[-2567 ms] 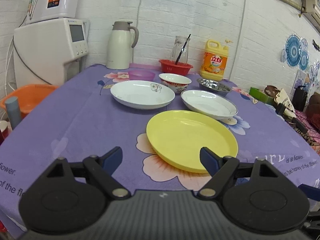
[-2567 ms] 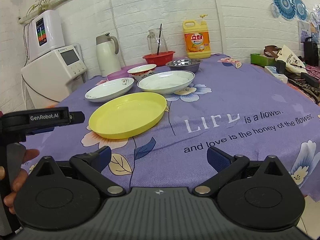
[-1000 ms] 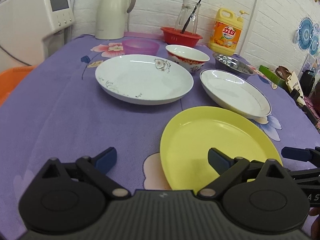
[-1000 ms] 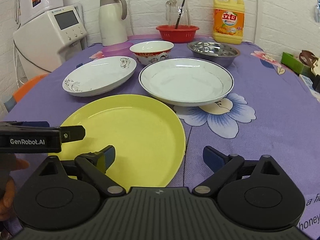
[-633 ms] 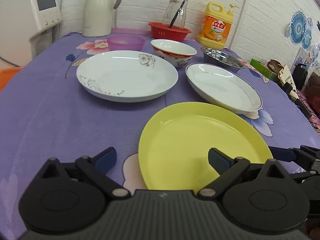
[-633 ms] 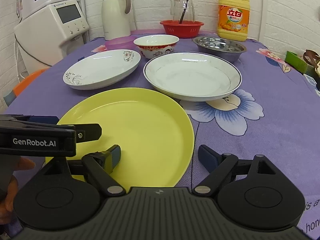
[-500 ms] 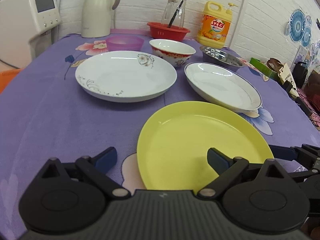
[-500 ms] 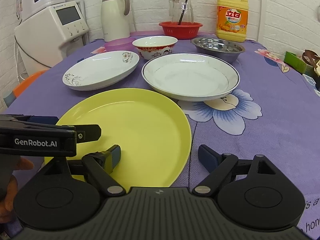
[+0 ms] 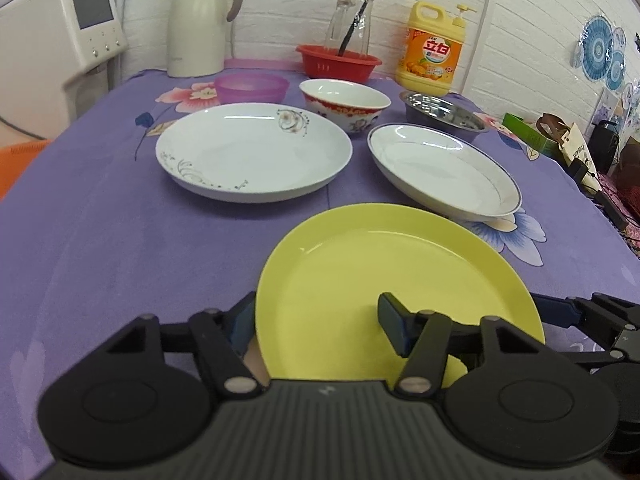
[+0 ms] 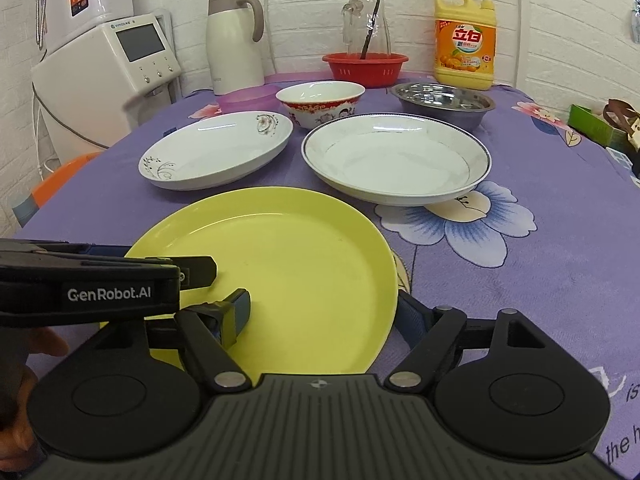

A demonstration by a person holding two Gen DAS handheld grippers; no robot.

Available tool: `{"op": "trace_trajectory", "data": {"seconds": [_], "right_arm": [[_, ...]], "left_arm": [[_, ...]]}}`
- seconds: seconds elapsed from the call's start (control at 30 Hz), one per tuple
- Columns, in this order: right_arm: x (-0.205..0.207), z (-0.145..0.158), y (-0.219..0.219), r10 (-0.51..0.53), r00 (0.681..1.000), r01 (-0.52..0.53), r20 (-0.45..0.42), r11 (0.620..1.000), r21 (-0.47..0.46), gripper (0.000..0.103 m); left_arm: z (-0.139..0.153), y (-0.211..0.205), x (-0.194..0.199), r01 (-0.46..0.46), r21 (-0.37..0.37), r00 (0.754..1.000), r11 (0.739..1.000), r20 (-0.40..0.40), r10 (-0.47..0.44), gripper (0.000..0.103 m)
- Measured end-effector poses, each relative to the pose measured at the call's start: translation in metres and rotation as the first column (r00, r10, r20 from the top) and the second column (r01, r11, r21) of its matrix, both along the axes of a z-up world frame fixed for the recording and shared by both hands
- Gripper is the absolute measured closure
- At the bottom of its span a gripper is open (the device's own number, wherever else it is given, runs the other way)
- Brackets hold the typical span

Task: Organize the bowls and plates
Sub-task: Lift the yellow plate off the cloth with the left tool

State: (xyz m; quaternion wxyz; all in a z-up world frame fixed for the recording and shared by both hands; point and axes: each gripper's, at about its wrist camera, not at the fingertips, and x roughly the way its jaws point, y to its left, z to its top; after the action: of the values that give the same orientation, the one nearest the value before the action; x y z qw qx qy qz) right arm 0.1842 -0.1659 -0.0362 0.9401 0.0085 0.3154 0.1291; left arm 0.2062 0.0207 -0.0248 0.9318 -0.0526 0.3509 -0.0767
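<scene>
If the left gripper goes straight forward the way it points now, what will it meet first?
Probably nothing new: the left gripper, jaws closing, already straddles the near left rim of the yellow plate. Pointing downward, it would likely slide over that plate; the blue-rimmed white plate lies behind it.

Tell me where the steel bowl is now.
The steel bowl stands at the far right of the table in the right wrist view, behind the blue-rimmed plate, right of the red bowl and before the yellow bottle.
</scene>
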Motion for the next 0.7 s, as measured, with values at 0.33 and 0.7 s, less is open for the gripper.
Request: {"op": "trace_trajectory", "data": {"seconds": [0.33,0.7], "right_arm": [[-0.007,0.008,0.061,0.151,0.988,-0.151,0.019,0.988,-0.012,0.000],[-0.001,0.000,0.070,0.172,0.985,-0.173,-0.030,0.984,-0.033,0.000]], "left_arm": [[0.009,0.059,-0.028,-0.150,0.028,0.989,0.988,0.009,0.149,0.043],[-0.001,0.062,-0.025,-0.143,0.039,0.990,0.989,0.008,0.143,0.041]]}}
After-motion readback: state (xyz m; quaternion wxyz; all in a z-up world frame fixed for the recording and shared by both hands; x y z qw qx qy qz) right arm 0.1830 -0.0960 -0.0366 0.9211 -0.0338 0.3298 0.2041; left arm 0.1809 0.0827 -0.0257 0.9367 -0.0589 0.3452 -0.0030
